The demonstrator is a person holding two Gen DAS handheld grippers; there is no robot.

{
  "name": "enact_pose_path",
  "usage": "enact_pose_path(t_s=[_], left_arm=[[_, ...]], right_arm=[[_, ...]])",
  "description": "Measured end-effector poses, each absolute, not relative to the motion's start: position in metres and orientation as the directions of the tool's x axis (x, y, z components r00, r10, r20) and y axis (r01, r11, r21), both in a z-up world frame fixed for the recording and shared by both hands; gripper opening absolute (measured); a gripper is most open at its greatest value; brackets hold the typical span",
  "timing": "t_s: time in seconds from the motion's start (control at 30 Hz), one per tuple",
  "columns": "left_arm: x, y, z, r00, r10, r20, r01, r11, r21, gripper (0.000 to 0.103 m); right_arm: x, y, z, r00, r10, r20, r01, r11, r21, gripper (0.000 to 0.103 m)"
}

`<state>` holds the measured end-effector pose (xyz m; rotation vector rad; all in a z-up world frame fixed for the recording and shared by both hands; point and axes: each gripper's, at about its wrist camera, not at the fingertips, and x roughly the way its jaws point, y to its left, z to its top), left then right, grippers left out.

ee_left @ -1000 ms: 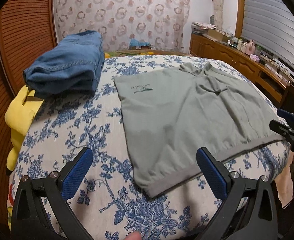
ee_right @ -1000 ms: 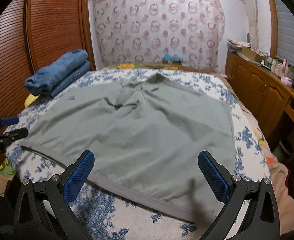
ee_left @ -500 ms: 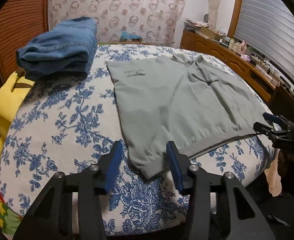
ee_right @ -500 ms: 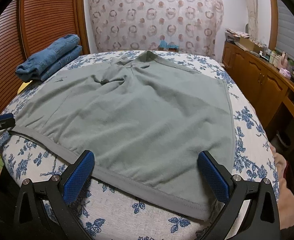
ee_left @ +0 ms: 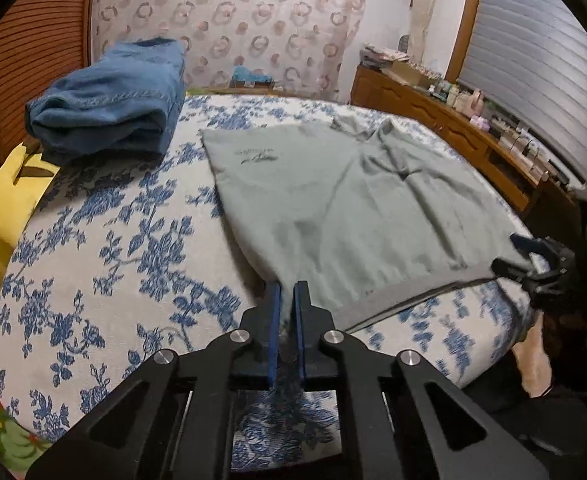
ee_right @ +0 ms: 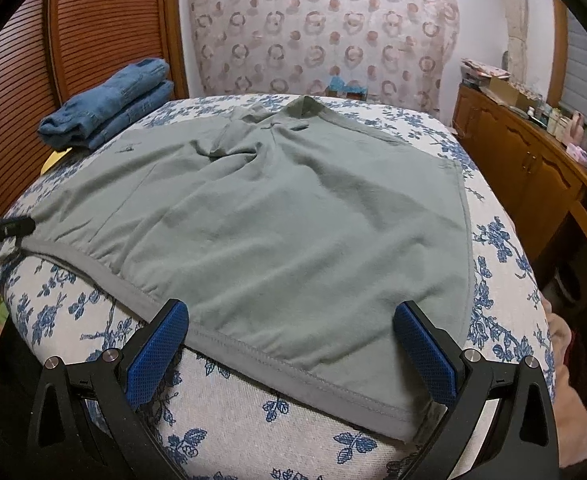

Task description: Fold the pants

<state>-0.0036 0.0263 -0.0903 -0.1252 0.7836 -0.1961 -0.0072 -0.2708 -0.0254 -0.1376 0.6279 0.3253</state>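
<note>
A grey-green garment point(ee_left: 345, 200) lies spread flat on the bed, also in the right wrist view point(ee_right: 277, 216). My left gripper point(ee_left: 287, 292) is shut on its near left hem corner; it shows at the left edge of the right wrist view point(ee_right: 3, 228). My right gripper point(ee_right: 289, 344) is open, its blue pads either side of the near hem at the garment's right corner. It shows at the right in the left wrist view point(ee_left: 521, 252), at the hem's other corner.
Folded blue jeans point(ee_left: 113, 100) lie at the bed's far left, also in the right wrist view point(ee_right: 109, 108), with a yellow cloth point(ee_left: 5, 200) beside them. The floral bedspread point(ee_left: 113, 248) covers the bed. A wooden cabinet point(ee_right: 533, 168) runs along the right.
My left gripper moved in to the hem corner and shut from wide open. My right gripper moved closer to the near hem and stayed open.
</note>
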Motion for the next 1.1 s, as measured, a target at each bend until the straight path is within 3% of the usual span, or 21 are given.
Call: enact_pose_path(t_s=[0.33,0.43,0.47,0.8,1.1], left_arm=[[0.012,0.002,-0.055,0.711,-0.292,-0.640,0.230,0.956,-0.181,0.006],[0.022,-0.012,-0.047,0.701,-0.311,-0.641,0.273,0.948,-0.162,0.006],[0.025,-0.018,-0.045,0.699,-0.317,-0.641,0.289,0.945,-0.152,0.006],[0.050,-0.058,-0.020,0.686,-0.384,-0.618,0.384,0.912,-0.141,0.006],[0.070,-0.100,0.005,0.669,-0.448,-0.593,0.467,0.874,-0.134,0.006]], right_arm=[[0.011,-0.271,-0.023,0.760,0.261,-0.596,-0.346,0.938,-0.030,0.102],[0.018,-0.272,-0.020,0.759,0.270,-0.592,-0.349,0.937,-0.021,0.089],[0.019,-0.272,-0.018,0.759,0.276,-0.590,-0.354,0.935,-0.018,0.079],[0.022,-0.286,-0.015,0.767,0.267,-0.584,-0.326,0.945,0.004,0.043],[0.022,-0.292,-0.014,0.766,0.283,-0.577,-0.330,0.944,0.026,0.033]])
